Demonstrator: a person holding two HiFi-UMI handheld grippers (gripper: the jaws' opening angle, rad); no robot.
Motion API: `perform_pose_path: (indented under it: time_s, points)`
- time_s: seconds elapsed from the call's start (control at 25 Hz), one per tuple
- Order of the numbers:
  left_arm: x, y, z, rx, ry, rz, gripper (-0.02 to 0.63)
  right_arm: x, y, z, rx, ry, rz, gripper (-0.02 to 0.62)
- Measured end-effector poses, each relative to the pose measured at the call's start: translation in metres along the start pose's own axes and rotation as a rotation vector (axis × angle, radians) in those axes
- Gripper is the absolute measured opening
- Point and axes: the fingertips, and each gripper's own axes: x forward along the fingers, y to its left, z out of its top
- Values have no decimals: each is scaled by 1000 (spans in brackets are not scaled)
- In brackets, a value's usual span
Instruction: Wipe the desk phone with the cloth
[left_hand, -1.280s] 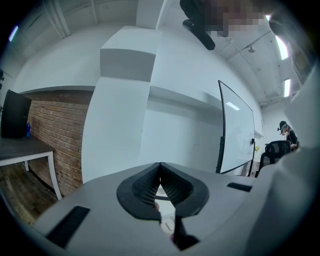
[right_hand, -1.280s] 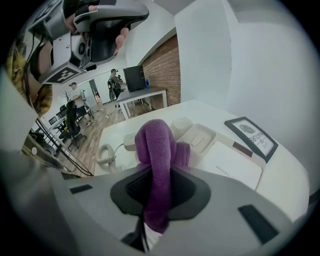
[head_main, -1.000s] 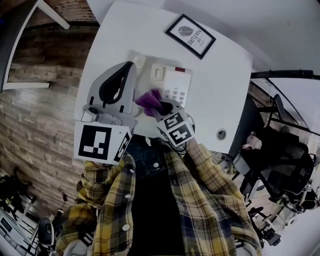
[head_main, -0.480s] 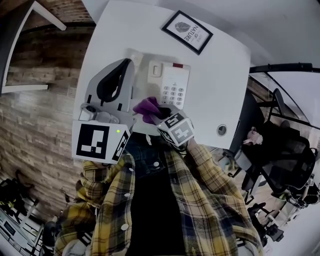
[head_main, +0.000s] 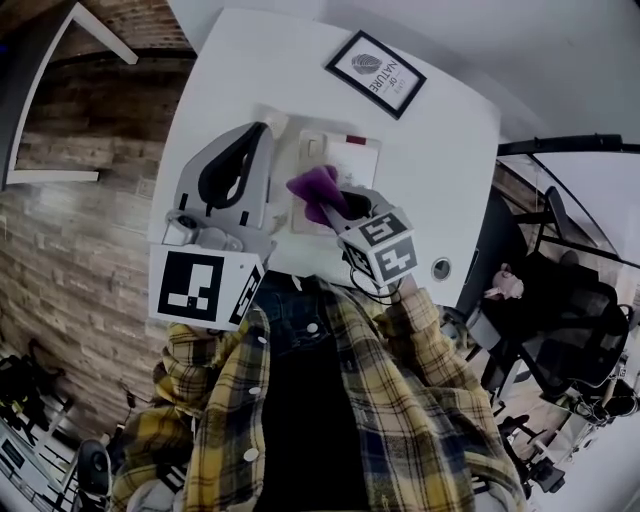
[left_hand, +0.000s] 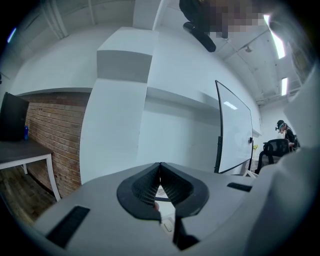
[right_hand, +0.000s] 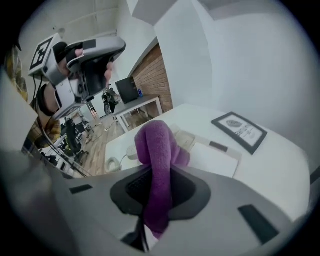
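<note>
right gripper (right_hand: 157, 172) clamped on purple cloth (right_hand: 159, 142) over desk phone (right_hand: 212, 156) on white desk (right_hand: 280, 165); left gripper (left_hand: 160, 166) jaws together, empty.

Cloth (head_main: 318, 187) farther up phone (head_main: 356, 155) (rightward too)

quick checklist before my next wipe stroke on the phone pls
1. Cloth held: ok. The right hand-held gripper is shut on the purple cloth, which sticks out past the jaws.
2. Cloth above the desk phone: ok in the head view.
3. Cloth touching the phone: cannot tell.
4. Left hand-held gripper out of the way: ok. Its jaws are together on nothing, and it is held to the left of the phone.
5. Picture frame clear of the stroke: ok. It lies apart from the phone, farther back on the table.
</note>
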Motion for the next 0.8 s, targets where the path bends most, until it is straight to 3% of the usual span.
perform_pose_path:
  time_s: [0.32,0.56,0.8]
  points:
    - [-4,2,4,8,-6,37,15,0,-73,57,-58,-46,-146,67]
    - [-5,10,2,2,1,73,15,33,-95,53,-90,19,-158,67]
    - [-6,14,2,0,1,86,15,36,-95,53,-28,22,-124,67]
